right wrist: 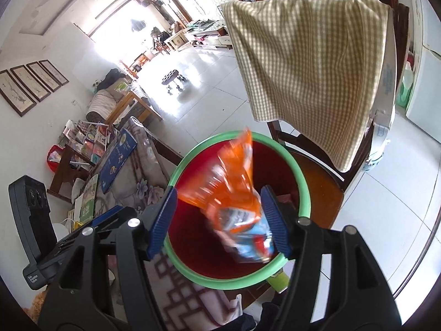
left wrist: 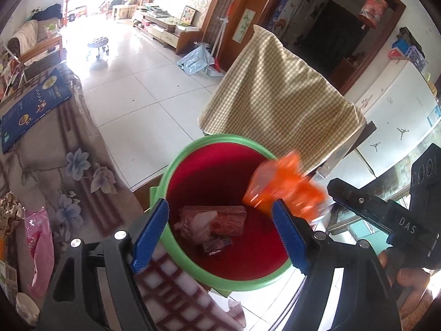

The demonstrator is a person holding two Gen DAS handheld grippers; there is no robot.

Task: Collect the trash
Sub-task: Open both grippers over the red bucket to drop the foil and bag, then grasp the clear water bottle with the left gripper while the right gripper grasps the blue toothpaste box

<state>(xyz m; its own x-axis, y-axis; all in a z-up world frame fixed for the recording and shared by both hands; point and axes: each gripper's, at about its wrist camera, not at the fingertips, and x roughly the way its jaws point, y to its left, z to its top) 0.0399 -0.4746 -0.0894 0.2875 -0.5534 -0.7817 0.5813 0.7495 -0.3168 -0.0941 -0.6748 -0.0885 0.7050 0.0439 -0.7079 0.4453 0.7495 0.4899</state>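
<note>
Both grippers over the bin, a red-lined bucket with a green rim, standing beside the desk with the floral cloth; chair draped in a checked cloth just behind the bin.

Left wrist view: left gripper with fingers released, wide apart, nothing between the pads; the gap looks straight into the bin; pink crumpled wrapper and a small dark scrap lie on the bin floor; orange snack bag blurred, in the air at the bin's right rim, just beyond the left gripper's right finger; the body of the right gripper shows at right edge, with part of a hand below it; more litter on the desk at far left, incl. a pink bag.

Right wrist view: right gripper fingers apart; the orange bag sits between them, smeared by motion, its lower blue-and-white end near the right pad; cannot tell whether that pad touches it; left pad clear of it; reads as let go. This view hides the bin floor behind the bag, so the pink wrapper barely shows; it alone shows the bag's printed lower end, the chair seat, and the left gripper's camera block at left.
</note>
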